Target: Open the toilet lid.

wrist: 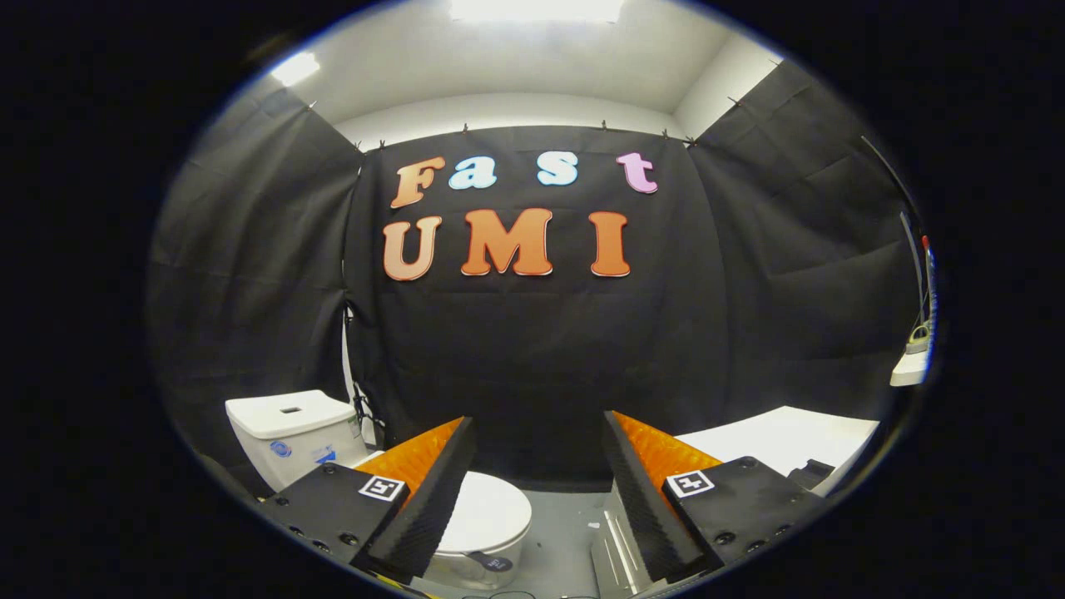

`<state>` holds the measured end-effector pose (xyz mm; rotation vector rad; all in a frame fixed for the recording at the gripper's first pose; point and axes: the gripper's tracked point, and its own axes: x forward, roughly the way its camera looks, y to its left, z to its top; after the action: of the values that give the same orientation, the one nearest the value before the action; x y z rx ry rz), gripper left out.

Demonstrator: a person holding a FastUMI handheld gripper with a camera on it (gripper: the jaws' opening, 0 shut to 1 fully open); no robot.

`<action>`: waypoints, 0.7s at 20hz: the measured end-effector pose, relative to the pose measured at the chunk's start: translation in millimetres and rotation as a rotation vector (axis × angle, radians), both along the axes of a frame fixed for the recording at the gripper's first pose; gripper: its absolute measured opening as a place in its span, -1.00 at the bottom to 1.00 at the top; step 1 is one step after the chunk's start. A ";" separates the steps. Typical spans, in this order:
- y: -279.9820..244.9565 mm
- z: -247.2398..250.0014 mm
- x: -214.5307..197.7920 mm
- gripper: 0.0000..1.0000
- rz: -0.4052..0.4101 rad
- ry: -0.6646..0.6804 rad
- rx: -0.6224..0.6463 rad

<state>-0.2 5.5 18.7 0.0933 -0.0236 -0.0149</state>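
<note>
The white oval plastic toilet lid lies flat and closed on its bowl, low in the scene and partly hidden behind the left finger of the gripper. A small dark round tag sits at the lid's front rim, over the pale side of the toilet bowl. What is in the bowl cannot be told, as the lid covers it. Behind the lid and further left stands the white rectangular ceramic cistern, its top lid set with a small dark slot and its front carrying a couple of blue stickers too small to make out.

The toilet stands on a grey smooth floor. To the right, beyond the right finger, is a white flat tabletop, with a small dark object at its near edge that cannot be identified. Black cloth hangs as the booth's wall behind and on both sides, clipped along the top, under a white ceiling with a bright light panel. At the far right, a pale power strip with cables rising from it sits against the cloth.

The handheld two-finger gripper is held above and in front of the toilet with its fingers spread wide apart, holding nothing and touching nothing. The lid lies just ahead of and below the left finger, clear of it.
</note>
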 end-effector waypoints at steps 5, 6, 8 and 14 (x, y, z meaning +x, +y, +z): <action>10.4 8.0 6.2 0.98 -0.015 -0.023 0.014; 21.6 6.5 6.2 0.98 -0.002 -0.018 0.026; 47.7 -6.3 6.7 0.99 0.043 0.010 0.041; 92.7 -50.6 -0.1 1.00 0.116 0.109 0.141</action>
<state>-0.2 98.3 -31.9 0.2349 0.0919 0.0943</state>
